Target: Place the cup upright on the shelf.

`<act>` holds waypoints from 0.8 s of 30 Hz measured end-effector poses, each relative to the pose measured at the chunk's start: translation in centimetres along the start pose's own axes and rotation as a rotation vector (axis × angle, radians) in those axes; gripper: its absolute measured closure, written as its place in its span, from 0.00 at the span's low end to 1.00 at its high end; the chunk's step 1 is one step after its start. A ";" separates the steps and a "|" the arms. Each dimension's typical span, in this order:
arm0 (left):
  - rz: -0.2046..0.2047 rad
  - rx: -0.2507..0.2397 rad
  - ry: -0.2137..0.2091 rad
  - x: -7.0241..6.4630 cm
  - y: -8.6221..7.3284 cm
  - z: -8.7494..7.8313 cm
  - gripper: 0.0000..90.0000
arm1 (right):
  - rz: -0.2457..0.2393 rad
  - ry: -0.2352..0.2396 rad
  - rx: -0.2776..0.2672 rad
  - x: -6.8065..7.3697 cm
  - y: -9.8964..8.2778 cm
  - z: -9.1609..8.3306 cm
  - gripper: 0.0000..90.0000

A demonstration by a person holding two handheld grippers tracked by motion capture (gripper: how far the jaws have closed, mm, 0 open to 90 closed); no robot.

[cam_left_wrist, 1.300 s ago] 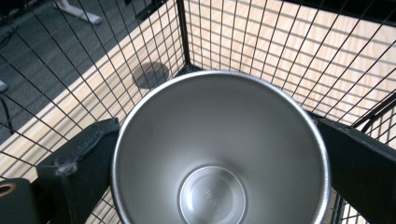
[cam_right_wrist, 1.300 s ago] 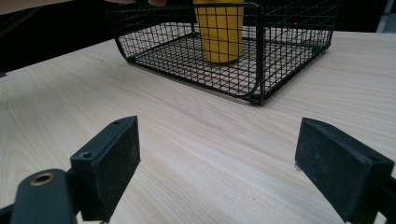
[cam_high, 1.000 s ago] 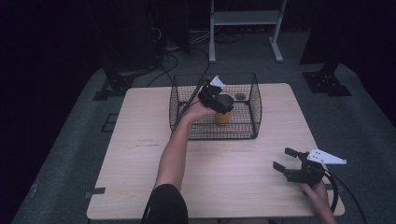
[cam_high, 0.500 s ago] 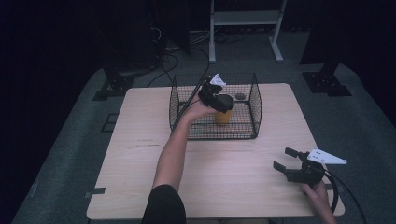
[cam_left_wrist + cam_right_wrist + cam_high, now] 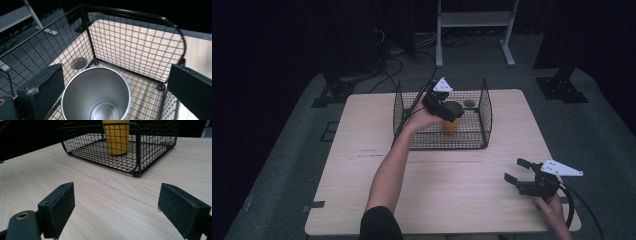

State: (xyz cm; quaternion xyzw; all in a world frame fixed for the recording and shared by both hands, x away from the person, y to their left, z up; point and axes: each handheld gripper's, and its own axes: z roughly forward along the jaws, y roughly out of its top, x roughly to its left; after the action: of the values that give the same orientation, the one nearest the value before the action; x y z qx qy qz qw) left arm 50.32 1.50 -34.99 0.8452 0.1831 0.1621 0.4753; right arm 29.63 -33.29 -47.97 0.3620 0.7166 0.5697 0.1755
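A yellow cup (image 5: pixel 451 125) with a steel inside (image 5: pixel 100 100) stands upright in the black wire basket (image 5: pixel 484 115) at the back middle of the table. My left gripper (image 5: pixel 452 109) hangs over the cup's mouth, open. Its jaws straddle the rim, and the left jaw sits close beside it (image 5: pixel 117 72). The right gripper (image 5: pixel 517 170) rests low near the table's front right, open, with nothing between its jaws (image 5: pixel 117 192). It faces the basket (image 5: pixel 100 152) and the cup (image 5: pixel 116 137) across bare wood.
The light wooden table (image 5: pixel 452 190) stretches wide in front of the basket. A dark round spot (image 5: pixel 469 103) marks the tabletop behind the basket. A white metal frame (image 5: pixel 472 20), cables (image 5: pixel 412 45) and dark stand bases (image 5: pixel 562 87) sit on the floor beyond.
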 end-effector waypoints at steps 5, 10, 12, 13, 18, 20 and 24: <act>0.000 -0.026 -0.001 -0.6 -0.3 -1.2 0.01 | -0.001 -0.004 0.003 0.1 0.0 0.0 0.14; 0.002 -0.042 0.006 -1.4 -0.9 -2.5 0.01 | -0.004 -0.007 0.006 0.1 0.0 0.0 0.14; -0.007 -0.055 0.004 -1.5 -1.2 -3.0 0.01 | -0.005 -0.010 0.007 0.1 0.0 0.1 0.14; -0.008 -0.055 0.006 -1.6 -1.3 -3.2 0.01 | -0.006 -0.011 0.007 0.1 0.0 0.1 0.14; -0.018 -0.065 0.011 -2.1 -2.1 -4.0 0.01 | -0.011 -0.016 0.008 0.2 0.0 0.1 0.14; -0.019 -0.069 0.014 -2.3 -2.5 -4.3 0.01 | -0.012 -0.018 0.009 0.2 0.0 0.1 0.14; -0.029 -0.075 0.016 -2.6 -3.0 -4.7 0.01 | -0.013 -0.019 0.010 0.2 0.0 0.1 0.14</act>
State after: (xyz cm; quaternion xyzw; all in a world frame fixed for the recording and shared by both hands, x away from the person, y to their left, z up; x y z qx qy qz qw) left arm 45.42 5.27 -35.54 0.8228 0.1928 0.1689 0.5072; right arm 29.58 -33.06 -47.94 0.3635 0.7200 0.5617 0.1841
